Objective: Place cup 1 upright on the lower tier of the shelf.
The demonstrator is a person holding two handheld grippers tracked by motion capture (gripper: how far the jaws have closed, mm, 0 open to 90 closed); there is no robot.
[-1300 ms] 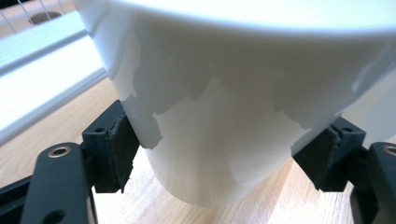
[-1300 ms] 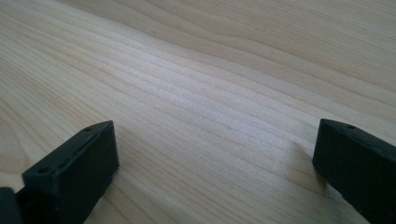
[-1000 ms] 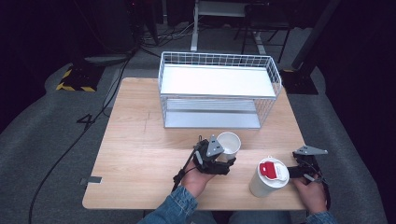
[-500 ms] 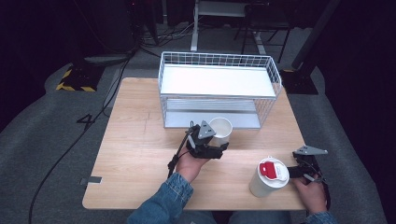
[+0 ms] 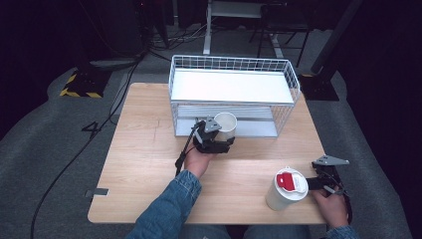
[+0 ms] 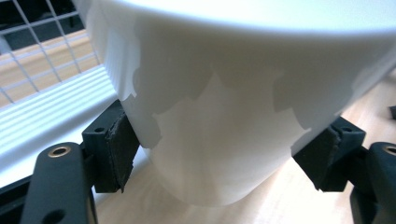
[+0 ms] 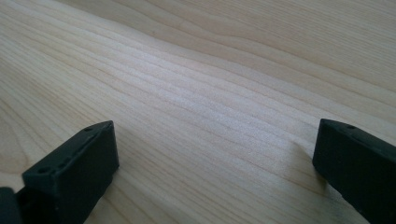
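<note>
My left tool (image 5: 222, 135) pinches a white cup (image 5: 225, 126) low on its body; in the left gripper view both pads (image 6: 119, 151) press against the cup's (image 6: 224, 116) wall. I see that cup upright, held at the near edge of the white wire rack (image 5: 234, 94), just in front of its lower shelf, about mid-counter. My right tool (image 7: 215, 172) stands spread wide with nothing between the jaws, only bare wood below. In the high view the right tool (image 5: 318, 183) sits at the near right corner, just beside a white lidded cup (image 5: 284, 190) with a red patch on its lid; I cannot tell whether they touch.

The left arm, in a denim sleeve (image 5: 166, 211), reaches from the near edge toward the far side, hand (image 5: 198, 160) behind the tool. The right hand (image 5: 332, 206) rests low at the near right.

The counter (image 5: 144, 149) is light wood. It stands on grey floor (image 5: 50, 149), with cables and dark room beyond.
</note>
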